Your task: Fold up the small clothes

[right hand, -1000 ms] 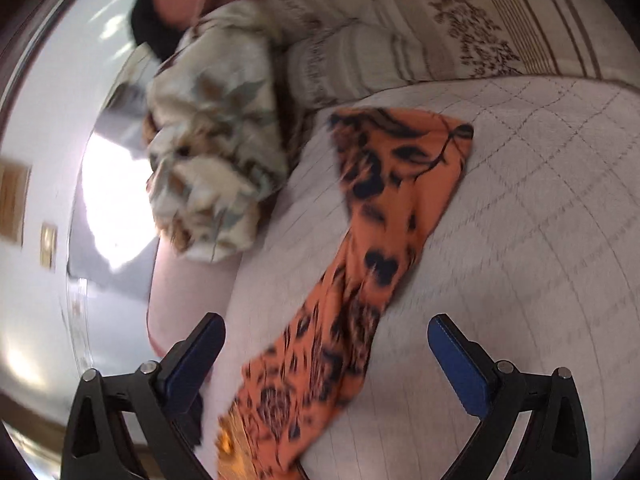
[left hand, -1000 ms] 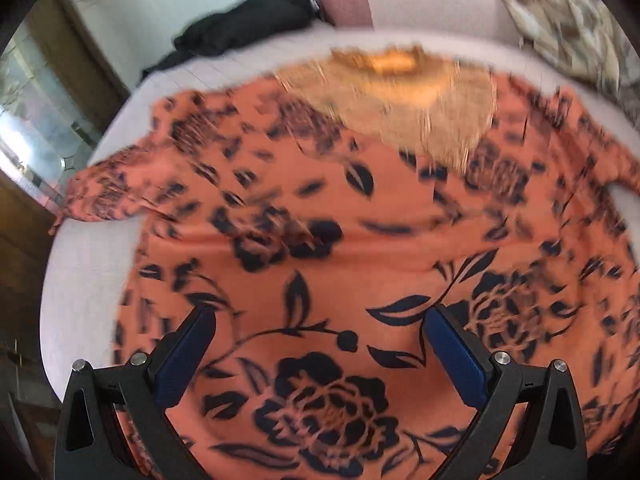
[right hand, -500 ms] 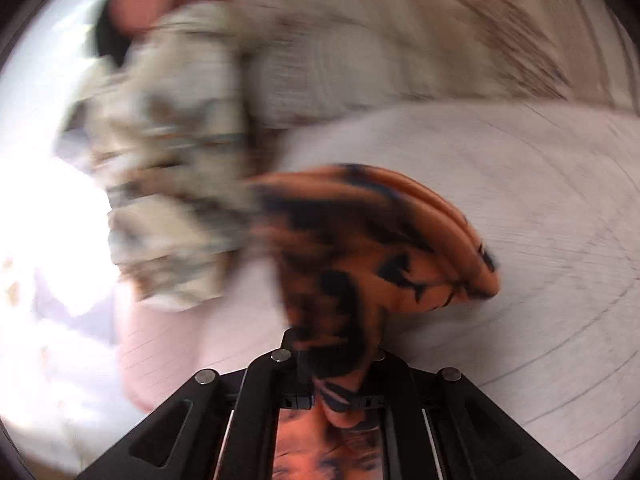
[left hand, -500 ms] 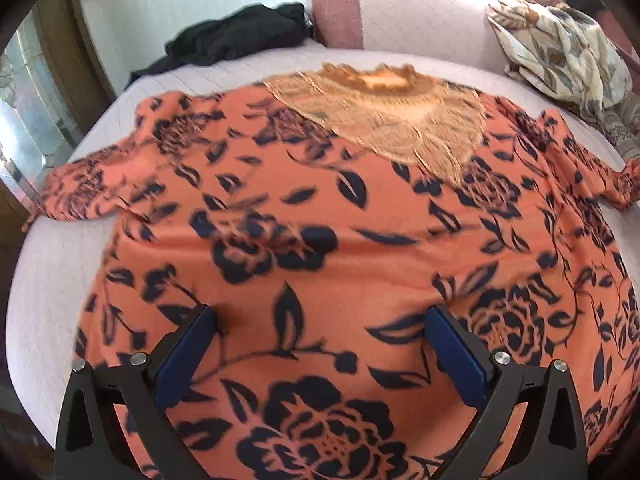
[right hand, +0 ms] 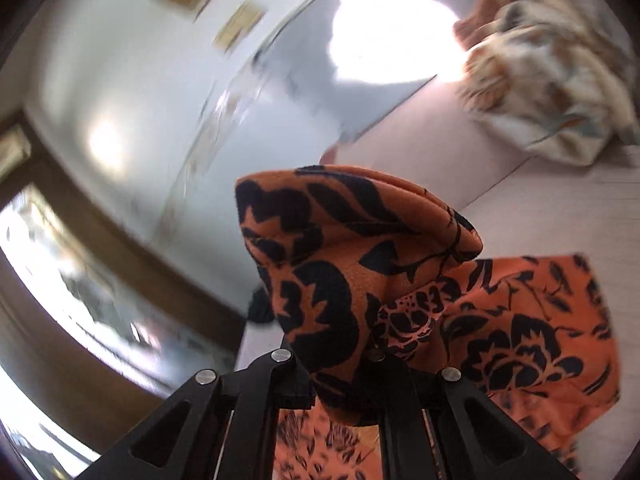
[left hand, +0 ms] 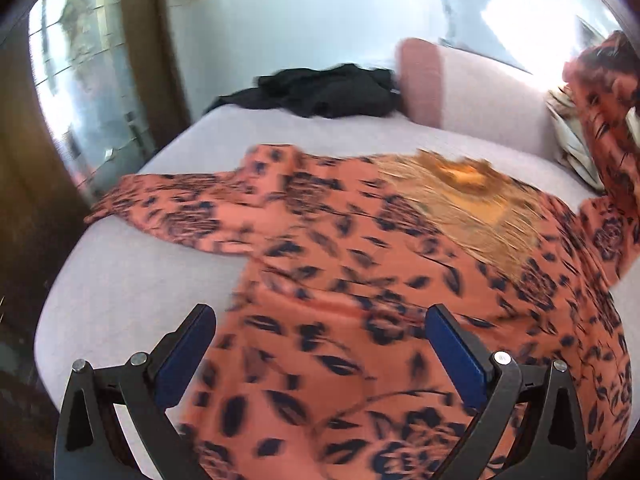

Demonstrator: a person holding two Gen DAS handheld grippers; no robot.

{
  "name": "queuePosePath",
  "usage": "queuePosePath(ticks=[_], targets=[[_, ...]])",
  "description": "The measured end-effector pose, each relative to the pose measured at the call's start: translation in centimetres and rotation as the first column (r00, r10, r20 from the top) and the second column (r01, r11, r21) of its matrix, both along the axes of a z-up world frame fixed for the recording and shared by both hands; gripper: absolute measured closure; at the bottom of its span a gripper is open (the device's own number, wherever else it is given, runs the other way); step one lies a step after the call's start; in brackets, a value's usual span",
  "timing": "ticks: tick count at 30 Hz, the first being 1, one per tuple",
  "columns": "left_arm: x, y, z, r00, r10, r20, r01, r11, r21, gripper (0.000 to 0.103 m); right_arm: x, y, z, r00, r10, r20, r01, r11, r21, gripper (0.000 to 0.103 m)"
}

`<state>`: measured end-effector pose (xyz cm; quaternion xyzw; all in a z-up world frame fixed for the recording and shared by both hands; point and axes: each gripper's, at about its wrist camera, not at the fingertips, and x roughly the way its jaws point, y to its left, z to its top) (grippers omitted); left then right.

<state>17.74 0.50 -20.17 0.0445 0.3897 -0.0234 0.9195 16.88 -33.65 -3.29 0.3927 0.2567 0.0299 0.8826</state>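
Observation:
An orange top with a dark floral print (left hand: 360,280) and a gold lace yoke (left hand: 464,196) lies spread on a pale bed (left hand: 132,280). Its left sleeve (left hand: 180,208) lies flat toward the bed's left edge. My left gripper (left hand: 320,344) is open and empty, hovering over the top's lower part. My right gripper (right hand: 340,364) is shut on the right sleeve (right hand: 340,264) and holds it lifted off the bed. The raised sleeve also shows at the right edge of the left wrist view (left hand: 608,140).
A black garment (left hand: 320,92) lies at the back of the bed next to a pink headboard cushion (left hand: 424,80). A cream patterned cloth (right hand: 552,64) is piled at the back right. A dark wooden door frame (left hand: 24,200) stands left of the bed.
My right gripper has closed on the right sleeve and lifted it up and over toward the top's body. My left gripper has drawn back and swung left, staying open.

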Motion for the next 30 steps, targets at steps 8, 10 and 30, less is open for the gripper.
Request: queuePosePath(ticks=[8,10,30], targets=[[0.5,6.2,0.3,0.986,0.169,-0.002,-0.169,0.985,-0.025,0.000,6.4,17.8,-7.5,0.911,0.285,-0.298,-0.355,0.909,-0.218,0.092],[0.7,7.1,0.2,0.980,0.197,-0.016,-0.197,0.979,-0.046,0.000,5.4,20.2,-8.2,0.866,0.354,-0.352,-0.452,0.856,-0.252,0.092],[0.9,5.9,0.0,0.977,0.215,0.012,-0.215,0.977,0.008,0.000,1.8,18.2,-5.2,0.882,0.471,-0.017,-0.471,0.881,-0.041,0.018]])
